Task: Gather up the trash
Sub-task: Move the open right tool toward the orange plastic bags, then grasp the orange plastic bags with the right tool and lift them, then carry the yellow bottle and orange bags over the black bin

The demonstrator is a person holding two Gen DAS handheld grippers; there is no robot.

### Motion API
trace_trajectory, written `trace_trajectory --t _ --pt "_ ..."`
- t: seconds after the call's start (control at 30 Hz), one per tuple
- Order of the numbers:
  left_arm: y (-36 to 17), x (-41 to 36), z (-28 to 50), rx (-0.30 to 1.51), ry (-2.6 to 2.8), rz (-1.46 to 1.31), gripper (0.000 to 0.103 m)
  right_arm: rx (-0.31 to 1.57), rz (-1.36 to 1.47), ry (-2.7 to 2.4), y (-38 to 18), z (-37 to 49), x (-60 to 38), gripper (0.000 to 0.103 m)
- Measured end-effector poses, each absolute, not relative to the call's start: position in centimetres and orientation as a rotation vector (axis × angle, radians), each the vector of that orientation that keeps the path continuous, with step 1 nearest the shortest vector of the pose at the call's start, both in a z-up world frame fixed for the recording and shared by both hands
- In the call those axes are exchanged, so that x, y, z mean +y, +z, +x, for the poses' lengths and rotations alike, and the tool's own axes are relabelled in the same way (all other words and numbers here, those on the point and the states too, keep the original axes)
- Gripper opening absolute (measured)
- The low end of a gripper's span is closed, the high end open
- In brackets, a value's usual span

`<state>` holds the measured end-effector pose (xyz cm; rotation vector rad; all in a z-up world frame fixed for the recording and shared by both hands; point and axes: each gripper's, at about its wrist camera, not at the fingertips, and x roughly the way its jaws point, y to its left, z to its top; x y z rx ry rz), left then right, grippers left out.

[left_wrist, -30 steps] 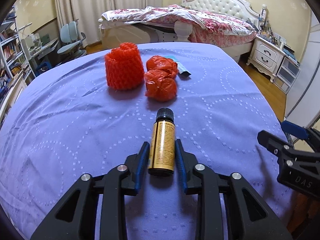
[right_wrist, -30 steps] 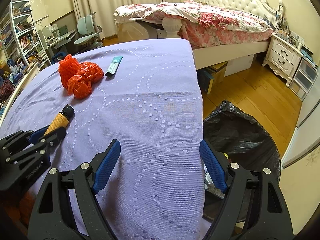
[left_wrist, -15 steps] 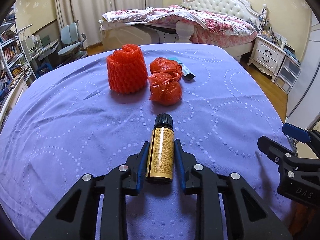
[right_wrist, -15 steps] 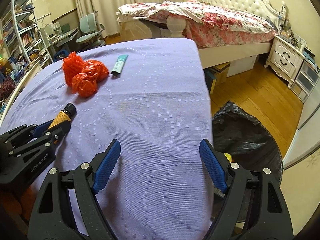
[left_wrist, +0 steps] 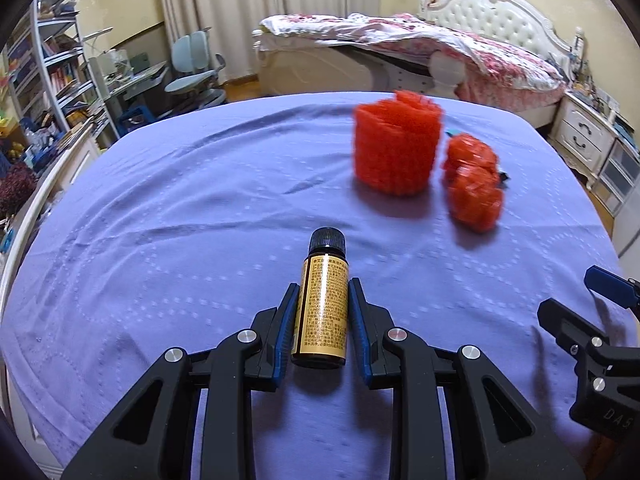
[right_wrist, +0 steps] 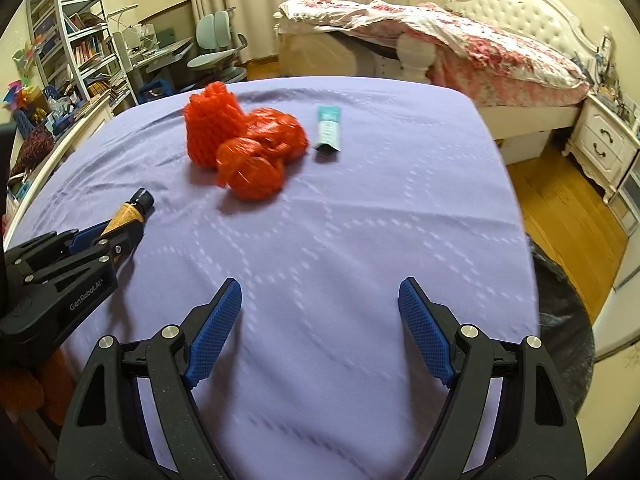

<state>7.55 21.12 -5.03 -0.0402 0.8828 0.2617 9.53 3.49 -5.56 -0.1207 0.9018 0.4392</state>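
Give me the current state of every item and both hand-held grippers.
Left hand-held gripper: shut on the bottle.
Bottle: capped, gripped by its sides.
Right hand-held gripper: open, nothing between its fingers.
Red foam net: standing on the cloth.
Red bags: crumpled, lying loose.
Teal tube: lying flat.
Black trash bag: beside the table, mostly hidden.

left wrist: low, close over table (left_wrist: 160, 240); right wrist: alongside; shared: table top

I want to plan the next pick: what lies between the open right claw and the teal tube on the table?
Only bare purple tablecloth. The right wrist view shows it: nothing lies between the right claw and the teal tube; the crumpled orange bags lie left of that stretch.
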Motion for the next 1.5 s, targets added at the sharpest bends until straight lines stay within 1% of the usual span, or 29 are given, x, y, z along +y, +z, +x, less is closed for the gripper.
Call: trace_trajectory --t 0.27,0.53,0.57,0.63,0.7,0.77,1.17,1.5 --pt "-5.0 24.8 7.9 0.882 0.307 -0.104 0.028 0.899 -0.124 0.461 -5.7 11.8 8.0 0.072" --pt "-5.0 25.4 7.9 0.876 0.297 -0.123 0.028 0.900 -0.111 0.428 -5.7 14.1 10.7 0.069" --pt "-5.0 25.4 7.8 0.875 0.295 -0.126 0.028 0.899 -0.111 0.420 -5.6 14.2 10.9 0.067" --pt "-5.0 25.5 7.8 0.874 0.291 -0.132 0.028 0.896 -0.114 0.411 -5.6 14.5 11.2 0.053" --pt "-5.0 25.6 7.7 0.872 0.288 -0.135 0.027 0.894 -0.112 0.403 -5.5 14.7 11.2 0.044" --pt "-5.0 25.7 7.6 0.872 0.285 -0.136 0.028 0.894 -0.111 0.406 -5.5 14.8 10.9 0.040" --pt "-4.7 24.4 6.1 0.862 0.271 -0.138 0.027 0.892 -0.129 0.440 -5.2 11.2 8.3 0.038" --pt "-4.5 20.3 4.0 0.845 0.230 -0.129 0.027 0.892 -0.128 0.455 -5.1 7.7 4.9 0.038"
